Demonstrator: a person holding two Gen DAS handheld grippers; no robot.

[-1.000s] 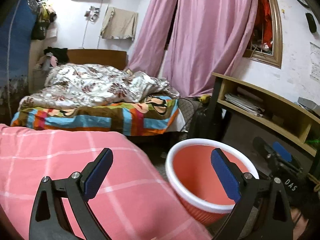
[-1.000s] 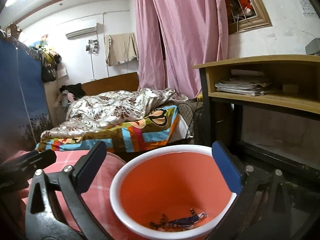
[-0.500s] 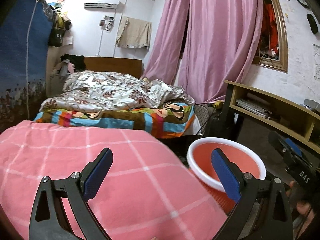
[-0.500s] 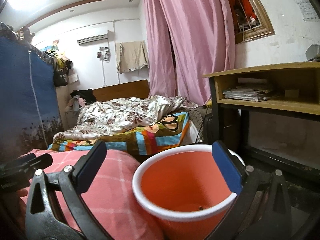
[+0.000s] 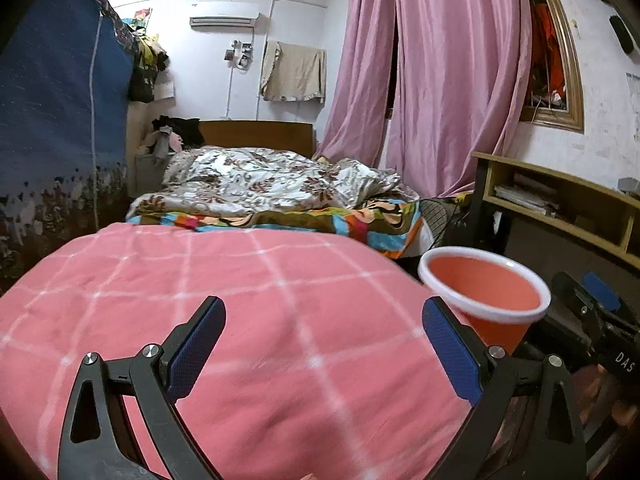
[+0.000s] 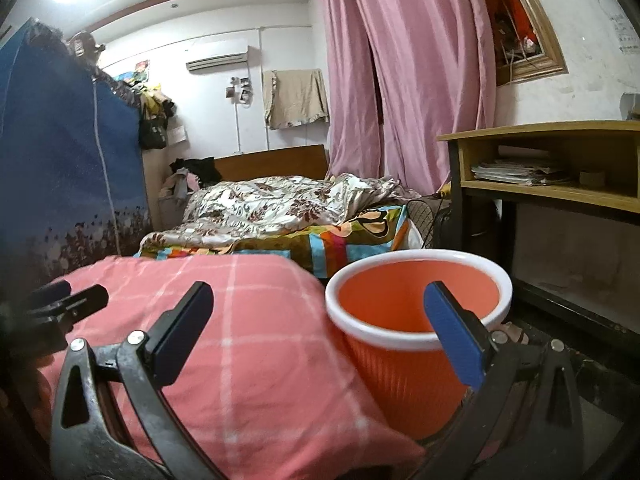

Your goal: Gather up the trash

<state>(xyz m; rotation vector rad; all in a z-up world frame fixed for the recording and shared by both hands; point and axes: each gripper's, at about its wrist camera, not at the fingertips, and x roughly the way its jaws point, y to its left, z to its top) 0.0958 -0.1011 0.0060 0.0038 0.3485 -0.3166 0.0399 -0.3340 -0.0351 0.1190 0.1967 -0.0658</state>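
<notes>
The one legible marking is the white lettering "DAS" on the black body of the right gripper (image 5: 600,304), seen at the lower right of the left wrist view. Papers pinned to the far wall and the sheets on the wall at the right edge carry print too small and blurred to read. Nothing legible appears in the right wrist view.
</notes>
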